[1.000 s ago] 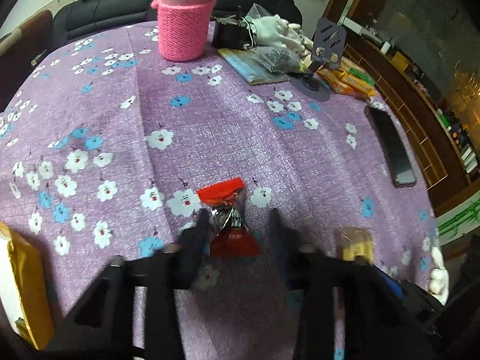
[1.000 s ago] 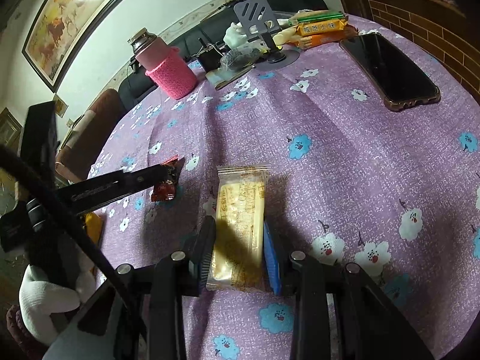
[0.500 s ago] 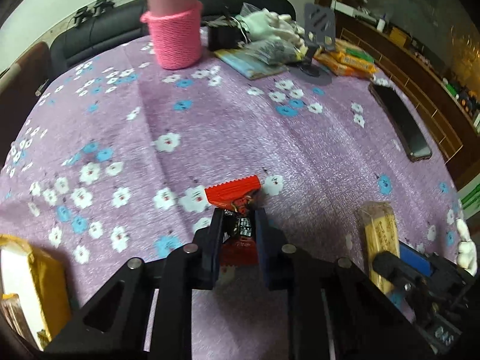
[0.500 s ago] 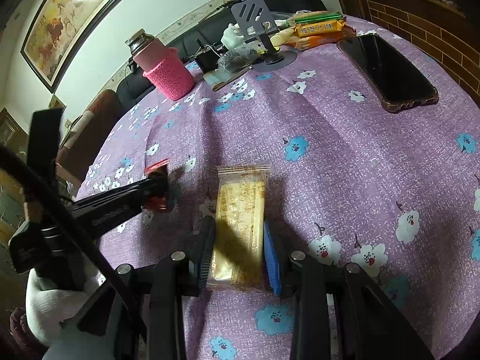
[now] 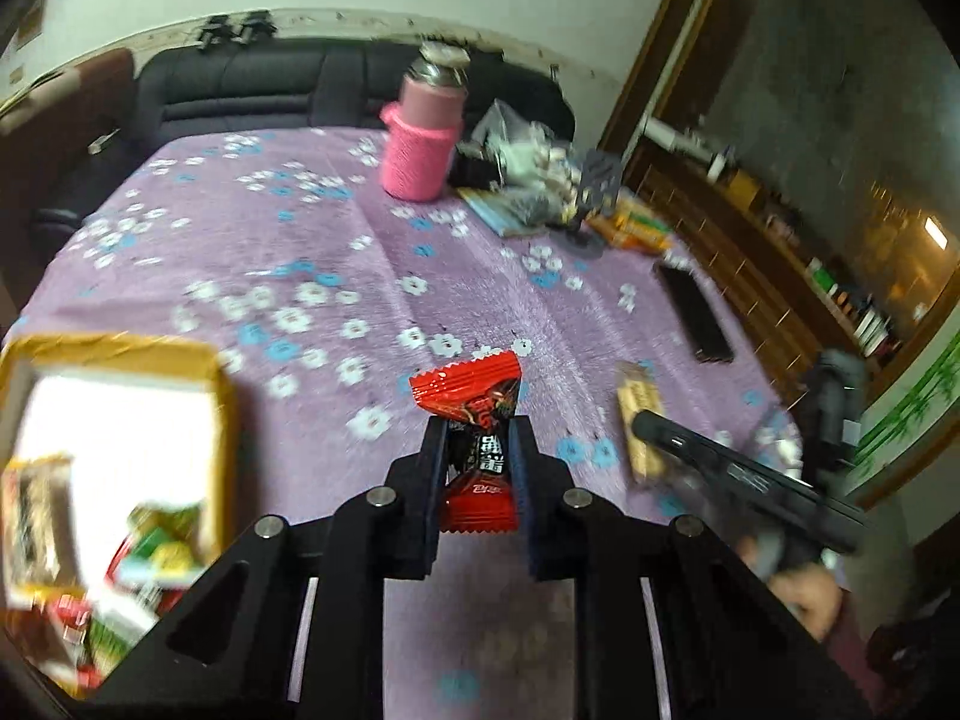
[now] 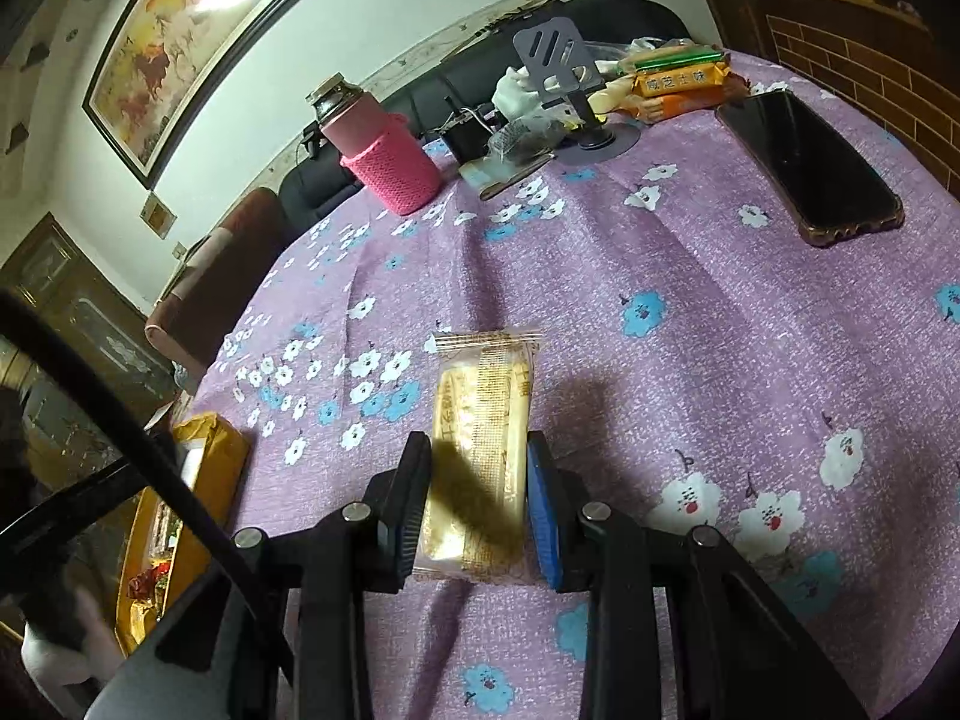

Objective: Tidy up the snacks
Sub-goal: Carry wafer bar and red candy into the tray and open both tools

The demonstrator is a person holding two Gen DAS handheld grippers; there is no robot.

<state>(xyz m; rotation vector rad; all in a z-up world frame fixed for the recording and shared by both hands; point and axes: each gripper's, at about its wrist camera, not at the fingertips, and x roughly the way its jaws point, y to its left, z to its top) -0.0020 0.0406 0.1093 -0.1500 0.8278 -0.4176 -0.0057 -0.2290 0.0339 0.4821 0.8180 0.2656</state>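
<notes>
candy point(image 5: 474, 450) pinched upright, wafer pack point(image 6: 480, 450) lengthwise between fingers

Indoor light is dim and warm. The left wrist view is smeared by motion blur, worst toward 9 o'clock, where the box point(image 5: 114, 432) interior blows out white. The candy point(image 5: 474, 420) stays fairly sharp at centre. The right wrist view is crisp; glare streaks the painting point(image 6: 198, 30) at 11 o'clock, and a dark shadow crosses the wafer point(image 6: 480, 450) onto the cloth point(image 6: 690, 330) toward 3 o'clock. Both views bow strongly, with black vignetted corners.
</notes>
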